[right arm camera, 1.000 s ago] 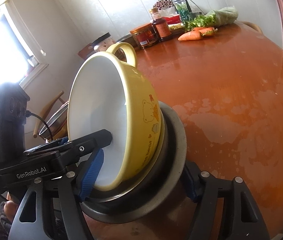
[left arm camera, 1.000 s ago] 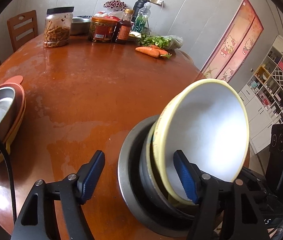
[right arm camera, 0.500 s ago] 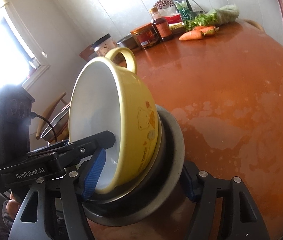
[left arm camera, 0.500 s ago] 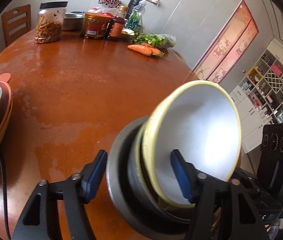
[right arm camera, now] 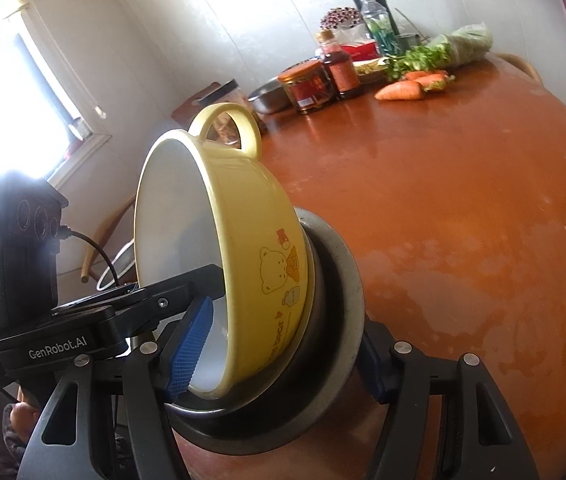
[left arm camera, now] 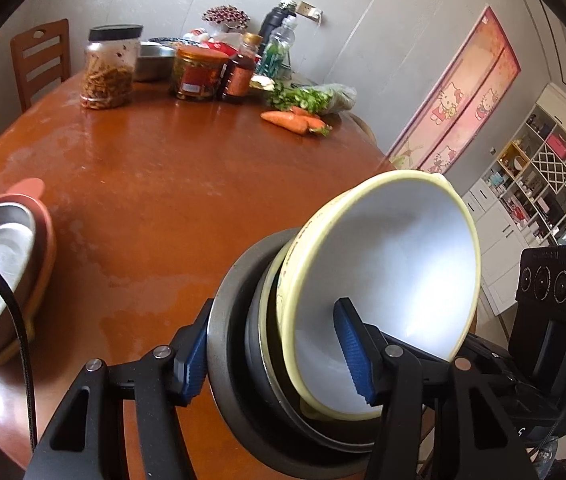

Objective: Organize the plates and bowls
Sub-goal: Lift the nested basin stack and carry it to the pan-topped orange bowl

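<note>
Both hand-held grippers have just been closing on the same stack. The left hand-held gripper (left arm camera: 275, 354) now has one blue pad against the outer rim of the metal bowl (left arm camera: 223, 344) and the other inside the yellow bowl (left arm camera: 395, 264), so it is clamped across both walls; a second ago its jaws stood wider, with the left pad clear of the metal rim. The right hand-held gripper (right arm camera: 283, 354) has narrowed too, one pad inside the yellow bowl (right arm camera: 251, 240) and the other behind the metal bowl (right arm camera: 343, 280), and reads as clamped on the pair as well. The yellow bowl sits nested in the metal bowl, both tipped steeply on edge at the near rim of the counter (left arm camera: 155, 184), well apart from the orange-rimmed dish (left arm camera: 7, 264) to the metal bowl's left. The stack looks slightly raised compared with a moment earlier. With both grips set, the nested pair seems ready to be carried as one unit, probably toward that dish.
</note>
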`<state>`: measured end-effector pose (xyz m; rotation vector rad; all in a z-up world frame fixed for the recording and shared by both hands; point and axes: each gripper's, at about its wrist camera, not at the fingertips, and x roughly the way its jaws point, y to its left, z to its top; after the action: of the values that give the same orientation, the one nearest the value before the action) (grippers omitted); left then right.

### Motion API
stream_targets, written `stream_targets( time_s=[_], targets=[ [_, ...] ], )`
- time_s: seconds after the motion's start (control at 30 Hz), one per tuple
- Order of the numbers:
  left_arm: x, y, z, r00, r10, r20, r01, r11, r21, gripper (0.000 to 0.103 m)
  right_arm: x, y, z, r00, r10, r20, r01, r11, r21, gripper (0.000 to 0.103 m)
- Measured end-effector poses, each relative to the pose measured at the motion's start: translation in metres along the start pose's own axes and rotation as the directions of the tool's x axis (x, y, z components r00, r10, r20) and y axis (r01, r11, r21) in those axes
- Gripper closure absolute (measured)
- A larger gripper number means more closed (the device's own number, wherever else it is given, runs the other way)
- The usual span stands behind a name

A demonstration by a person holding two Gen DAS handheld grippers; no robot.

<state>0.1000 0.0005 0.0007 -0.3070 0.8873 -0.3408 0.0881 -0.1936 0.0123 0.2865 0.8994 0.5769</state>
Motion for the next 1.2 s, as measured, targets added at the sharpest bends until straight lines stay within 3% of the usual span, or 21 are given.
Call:
stream_targets(
  time_s=[0.7, 1.2],
  targets=[
    [-0.062, 0.053, 0.006, 0.997, 0.04, 0.073, -0.034, 0.996, -0.084, 0.046, 0.028, 0.074, 0.027, 0.998, 0.047, -0.042, -0.051, 0.994, -0.097, 0.036],
    [-0.112, 0.138, 0.02, 0.986, 0.12, 0.116, -0.099, 0.981, -0.166, 0.046, 0.092, 0.154, 0.045, 0.989, 0.113, -0.09, -0.128, 0.977, -0.173, 0.036]
  ],
)
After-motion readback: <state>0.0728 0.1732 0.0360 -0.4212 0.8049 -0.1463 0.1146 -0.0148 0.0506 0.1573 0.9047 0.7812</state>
